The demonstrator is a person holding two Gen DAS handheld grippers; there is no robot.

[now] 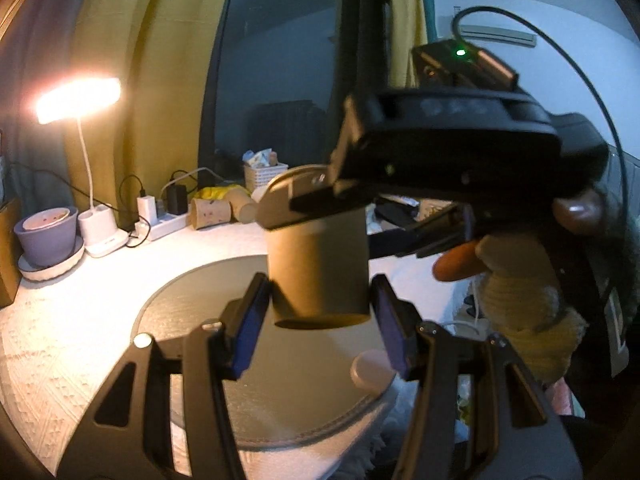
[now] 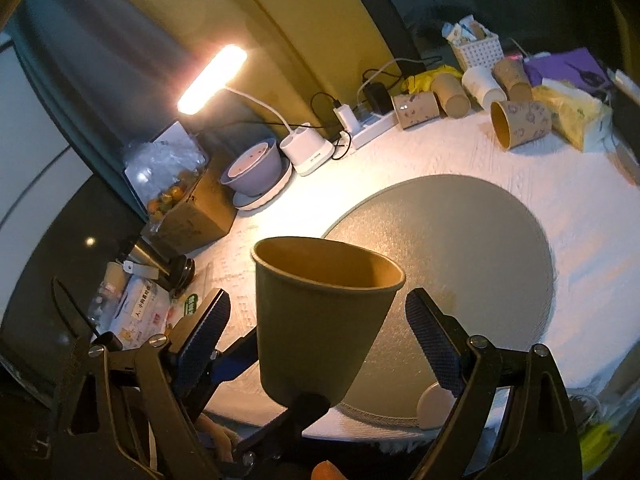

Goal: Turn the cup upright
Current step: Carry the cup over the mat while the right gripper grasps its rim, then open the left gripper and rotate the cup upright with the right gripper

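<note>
Right tool (image 1: 320,216) hides the cup (image 1: 320,276) top in the left view; left tool (image 2: 308,404) hides its base in the right view; lettering on worktop packets (image 2: 140,312) unreadable.
</note>
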